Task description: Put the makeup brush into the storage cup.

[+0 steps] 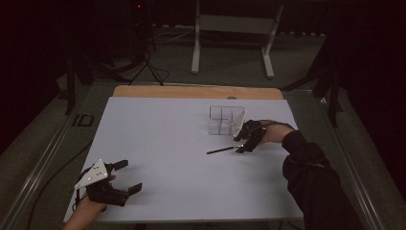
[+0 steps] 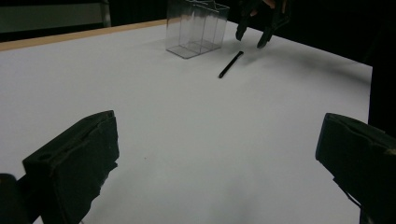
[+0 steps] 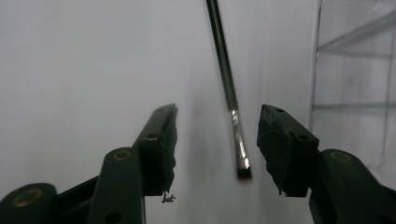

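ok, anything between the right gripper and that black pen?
Nothing visible. The right gripper is open with the pen's near end lying on the bare table between its fingers. The clear box stands off to one side.

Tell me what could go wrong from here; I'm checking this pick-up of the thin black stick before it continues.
1. The right gripper is open around only the near end of the black stick, so closing there may let it pivot or droop.
2. The stick is thin and lies flat on the white table; the jaws may scrape the surface or flick it away.
3. The clear divided box stands close beside that gripper and could get knocked.
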Demonstrator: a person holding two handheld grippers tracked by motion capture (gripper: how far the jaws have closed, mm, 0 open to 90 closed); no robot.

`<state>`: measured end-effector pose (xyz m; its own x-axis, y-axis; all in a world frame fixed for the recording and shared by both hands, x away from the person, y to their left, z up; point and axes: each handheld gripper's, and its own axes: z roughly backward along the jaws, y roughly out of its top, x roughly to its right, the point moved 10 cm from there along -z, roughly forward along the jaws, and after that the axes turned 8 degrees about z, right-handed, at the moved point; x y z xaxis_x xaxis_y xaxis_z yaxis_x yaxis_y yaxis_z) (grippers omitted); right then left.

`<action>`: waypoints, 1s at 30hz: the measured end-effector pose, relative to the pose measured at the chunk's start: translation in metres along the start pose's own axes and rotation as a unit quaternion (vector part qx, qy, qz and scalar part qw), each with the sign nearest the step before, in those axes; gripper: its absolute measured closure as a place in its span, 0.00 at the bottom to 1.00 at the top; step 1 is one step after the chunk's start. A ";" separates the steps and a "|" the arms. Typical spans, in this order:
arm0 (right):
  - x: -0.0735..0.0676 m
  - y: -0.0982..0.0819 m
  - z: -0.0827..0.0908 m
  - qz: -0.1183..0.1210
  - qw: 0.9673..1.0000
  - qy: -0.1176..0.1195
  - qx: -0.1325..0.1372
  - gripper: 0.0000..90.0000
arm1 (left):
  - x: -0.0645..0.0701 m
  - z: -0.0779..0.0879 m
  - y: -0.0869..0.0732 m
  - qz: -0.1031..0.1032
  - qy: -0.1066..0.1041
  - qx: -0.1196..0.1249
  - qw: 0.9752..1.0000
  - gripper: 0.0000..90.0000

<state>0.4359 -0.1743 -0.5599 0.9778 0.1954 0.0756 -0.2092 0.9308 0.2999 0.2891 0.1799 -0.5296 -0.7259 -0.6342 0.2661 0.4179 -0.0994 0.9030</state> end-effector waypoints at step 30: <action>0.011 -0.008 -0.032 0.083 0.996 -0.004 -0.045 0.88 | 0.000 -0.001 -0.003 0.006 -0.005 -0.004 1.000 0.00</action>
<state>0.4493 -0.1701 -0.5918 0.9298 0.3462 0.1250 -0.3652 0.9100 0.1963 0.2888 0.1795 -0.5331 -0.7265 -0.6273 0.2805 0.4310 -0.0982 0.8970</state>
